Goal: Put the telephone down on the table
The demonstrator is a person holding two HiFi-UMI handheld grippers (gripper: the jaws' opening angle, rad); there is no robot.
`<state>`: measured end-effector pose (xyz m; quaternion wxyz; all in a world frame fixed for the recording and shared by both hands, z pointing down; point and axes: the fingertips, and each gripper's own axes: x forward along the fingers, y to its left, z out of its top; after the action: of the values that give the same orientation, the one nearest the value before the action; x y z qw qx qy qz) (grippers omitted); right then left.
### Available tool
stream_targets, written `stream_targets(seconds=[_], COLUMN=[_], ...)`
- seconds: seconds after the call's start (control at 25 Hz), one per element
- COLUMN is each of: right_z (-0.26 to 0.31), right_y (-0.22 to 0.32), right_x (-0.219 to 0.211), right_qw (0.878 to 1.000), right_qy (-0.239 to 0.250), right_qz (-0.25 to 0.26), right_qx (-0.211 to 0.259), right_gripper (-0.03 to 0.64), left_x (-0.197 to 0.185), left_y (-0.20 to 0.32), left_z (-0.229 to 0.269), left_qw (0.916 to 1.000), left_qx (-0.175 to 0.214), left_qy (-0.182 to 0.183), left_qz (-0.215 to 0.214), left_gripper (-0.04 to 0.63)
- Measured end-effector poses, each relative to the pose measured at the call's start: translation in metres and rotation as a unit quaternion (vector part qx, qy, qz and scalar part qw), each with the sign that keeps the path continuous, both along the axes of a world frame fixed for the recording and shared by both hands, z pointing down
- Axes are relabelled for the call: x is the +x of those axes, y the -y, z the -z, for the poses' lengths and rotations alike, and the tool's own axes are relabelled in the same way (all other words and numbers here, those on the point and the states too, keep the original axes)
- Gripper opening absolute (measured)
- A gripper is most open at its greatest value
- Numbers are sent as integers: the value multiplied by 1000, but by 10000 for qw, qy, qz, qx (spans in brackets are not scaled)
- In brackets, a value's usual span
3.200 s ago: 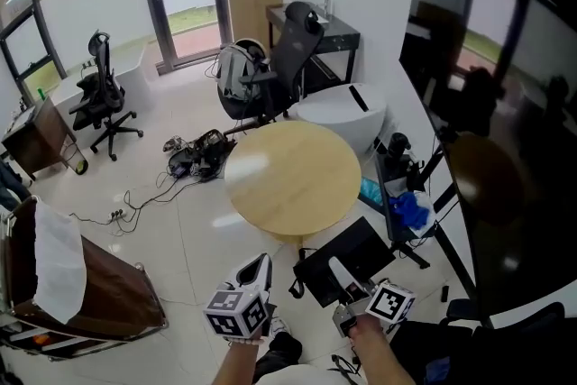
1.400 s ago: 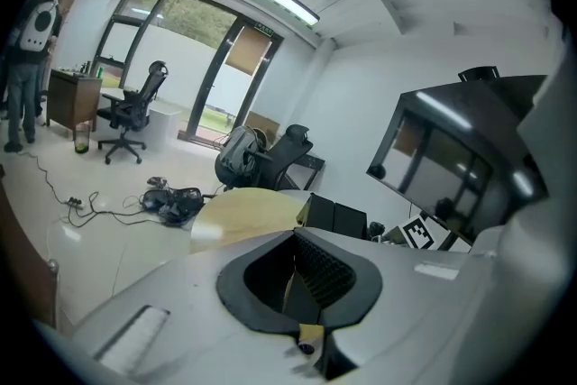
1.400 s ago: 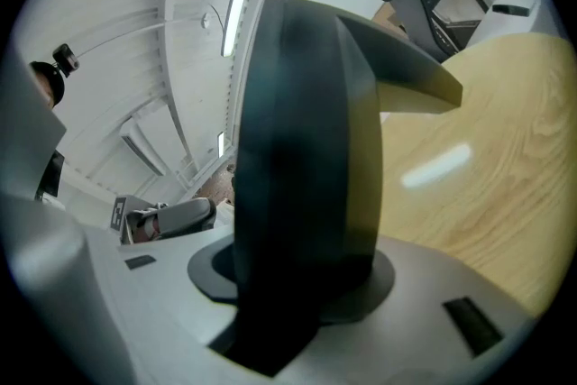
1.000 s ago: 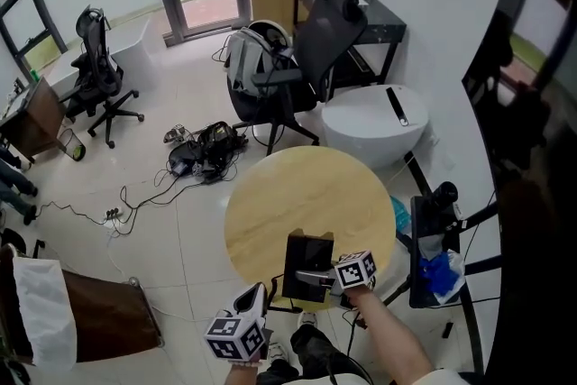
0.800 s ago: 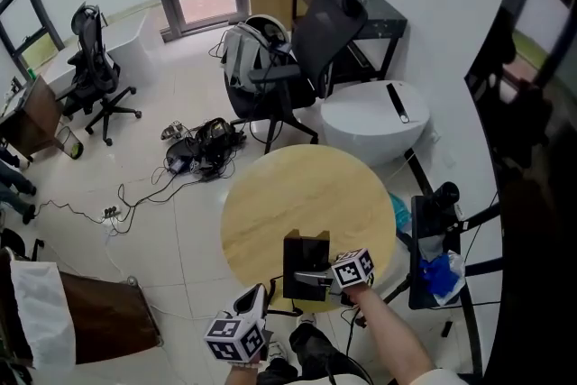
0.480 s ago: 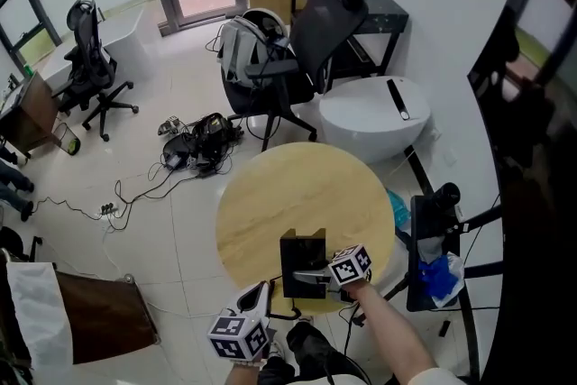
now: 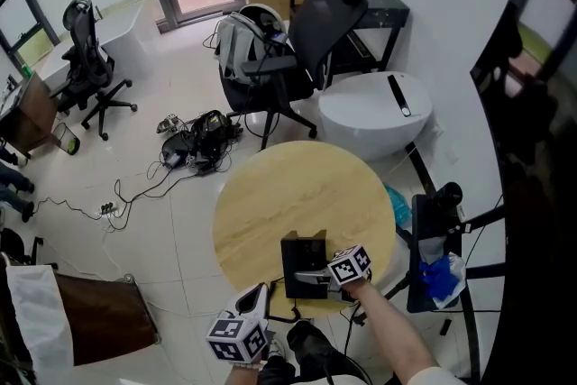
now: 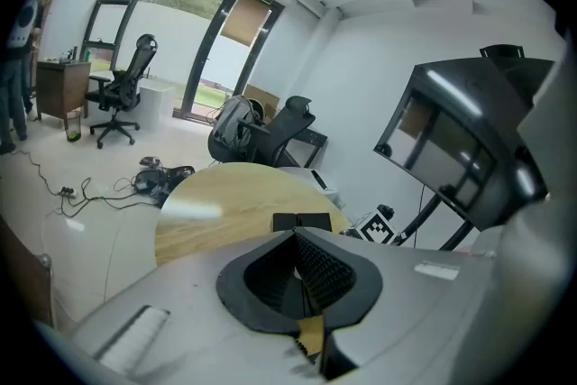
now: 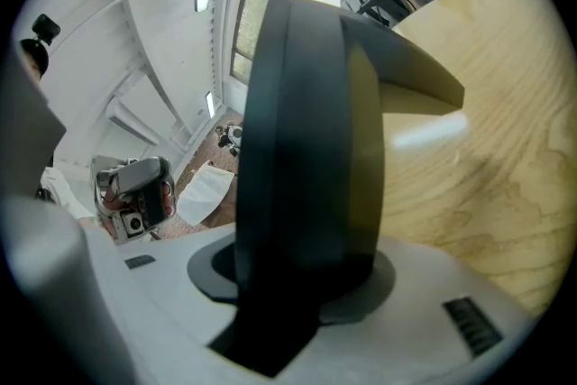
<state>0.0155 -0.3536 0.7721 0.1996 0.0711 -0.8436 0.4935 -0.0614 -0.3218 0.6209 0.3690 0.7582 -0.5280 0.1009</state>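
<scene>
Nearest of all, the left tool point(image 7: 261, 293) hangs just short of the worktop's near rim, its marker cube toward the person. In the left gripper view its two ribbed jaws stand pressed together with nothing between them.

Just to its right and a little farther out is the right tool point(image 7: 305, 277), carried on a bare forearm point(image 7: 397, 340). Its jaws are clamped on the near end of the telephone point(image 7: 303, 253), a flat black slab that fills the gap between them in the right gripper view. The telephone runs straight ahead of this tool, lying flat at the near edge of the round wooden worktop point(image 7: 288, 189). Whether it already rests on the wood or sits just above it I cannot tell.

To the right of the right tool, off the worktop, a black stand carries a blue cloth point(image 7: 435, 273).

Ahead of both tools, past the far rim of the worktop, stand a black office chair point(image 7: 315, 36) and a white round unit point(image 7: 370, 113). Farther left a tangle of cables point(image 7: 194, 144) lies on the floor.
</scene>
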Motion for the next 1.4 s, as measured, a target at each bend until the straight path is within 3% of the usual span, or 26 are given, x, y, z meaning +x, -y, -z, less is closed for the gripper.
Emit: stream_targets(seconds=[0.36,0.56,0.76,1.04,1.2,1.4], right_z=[-8,-21,-20,-27,-31,-30], right_y=[1,5,6,9,12,17], right_x=[3,16,18,30,39,50], right_qw=[9998,9984,9948,9894,9824,9640], right_qy=[-3,-550,-1009,-1355,-1716,-2437], right_qz=[-39,13,-99,-481,-628,-717], right_qx=[-210,-142,66,211,389,787], right_gripper=[186,262,297,367,393,449], left_x=[3,8,11,14,17,20], left_y=[-3,-1,-1,0,-1,-3], left_z=[-4,-6,-6,-5,-7,-6], left_qw=[10000,10000,9999,9999,9997,9996], left_qx=[-43,-58,-64,-37,-55,-37], left_qy=[-31,-42,-72,-111,-118,-118], left_qz=[8,-6,-55,-118,-182,-243], left_gripper=[-15,-15,-15,-15,-15,-15])
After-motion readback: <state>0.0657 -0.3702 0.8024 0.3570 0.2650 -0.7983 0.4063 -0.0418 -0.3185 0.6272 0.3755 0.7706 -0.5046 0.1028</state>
